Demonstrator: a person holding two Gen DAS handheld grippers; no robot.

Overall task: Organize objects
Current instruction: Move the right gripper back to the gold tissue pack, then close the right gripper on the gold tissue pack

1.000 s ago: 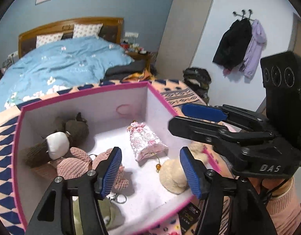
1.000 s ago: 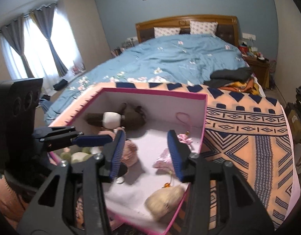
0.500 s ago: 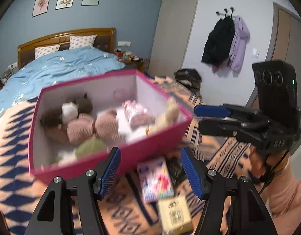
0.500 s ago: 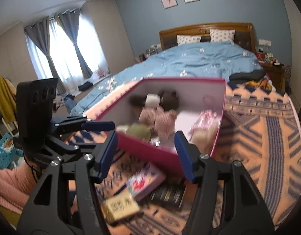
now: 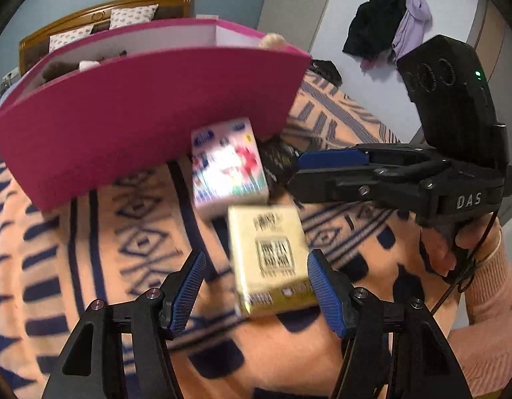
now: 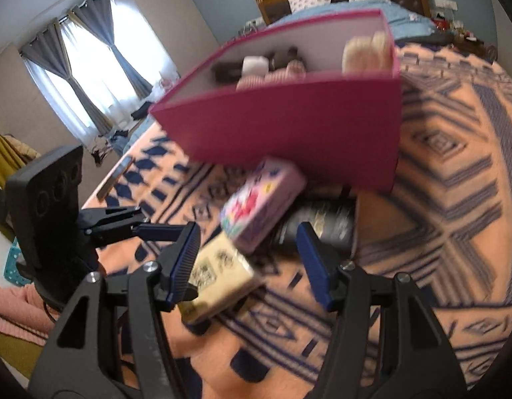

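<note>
The left gripper (image 5: 256, 286) hangs low over the patterned blanket (image 5: 89, 266), its blue pads spread apart with nothing pinched; a yellow box (image 5: 267, 259) printed with a square code lies between them, but whether the right-hand pad touches it I cannot tell through the blur. The right gripper (image 6: 249, 259) points down beside it, jaws standing apart and gripping nothing; they have only just been opening. Between its pads show the end of the yellow box, a pink flowered box (image 6: 260, 206) and a dark packet (image 6: 325, 222). The pink box leans over the yellow one's far end, its own far end against the front wall of the magenta storage box (image 5: 139, 123). That big box sits further up the blanket, toward the headboard, with soft toys (image 6: 365, 53) poking above its rim. A hand in a pink ribbed sleeve (image 5: 488, 299) grips the right tool's handle.
</note>
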